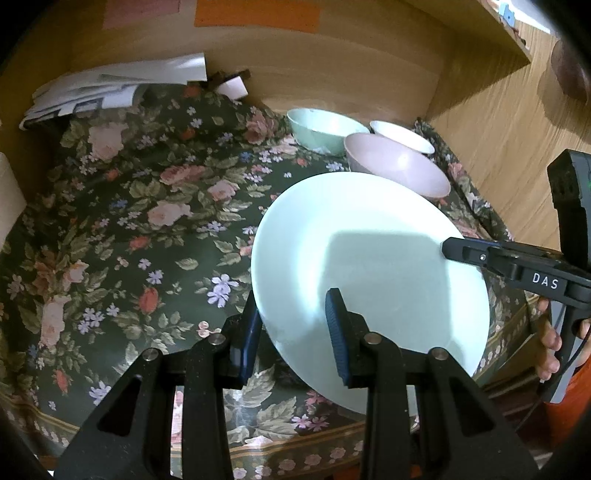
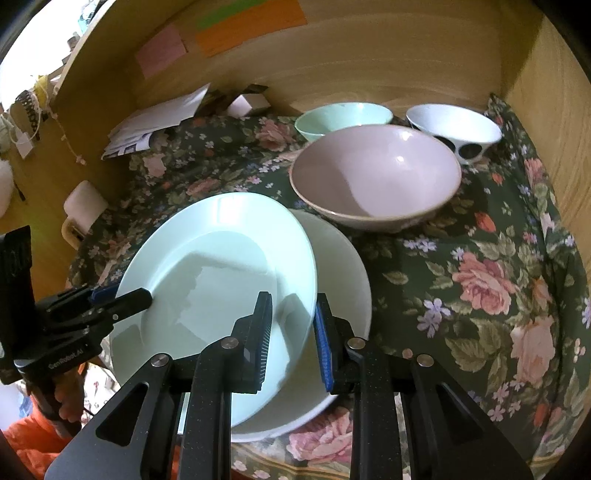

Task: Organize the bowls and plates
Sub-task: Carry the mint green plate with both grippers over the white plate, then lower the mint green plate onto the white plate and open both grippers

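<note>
In the bottom centre of the left wrist view, the left gripper (image 1: 293, 332) is seen pinching the lower-left rim of a pale green plate (image 1: 369, 266), one blue pad under the rim & the other on its top face. The same plate (image 2: 214, 280) is gripped at its opposite edge by the right gripper (image 2: 293, 339) in the bottom centre of the right wrist view, jaws pressed close on the rim, so the plate is held between both tools, tilted. Directly beneath it, lower centre of the right view, a white plate (image 2: 343, 266) is seen lying on the floral cloth (image 2: 480, 280); whether the two plates touch cannot be told. The right gripper (image 1: 480, 254) enters from the right edge of the left view, w/ fingers of a hand (image 1: 550, 343) on its handle. The left gripper (image 2: 122, 299) is seen at the left edge of the right view. Further back, centre-right, a pink bowl (image 2: 376, 177) is set upright on the cloth just beyond the plates. Behind it, a pale green bowl (image 2: 343, 116) & a white bowl w/ dark spots (image 2: 454, 129) are placed side by side, near the wooden back wall (image 2: 369, 55). At upper left, loose papers (image 2: 159, 122) are piled. Coloured sticky notes (image 2: 251, 26) are stuck on the wall at the top.
</note>
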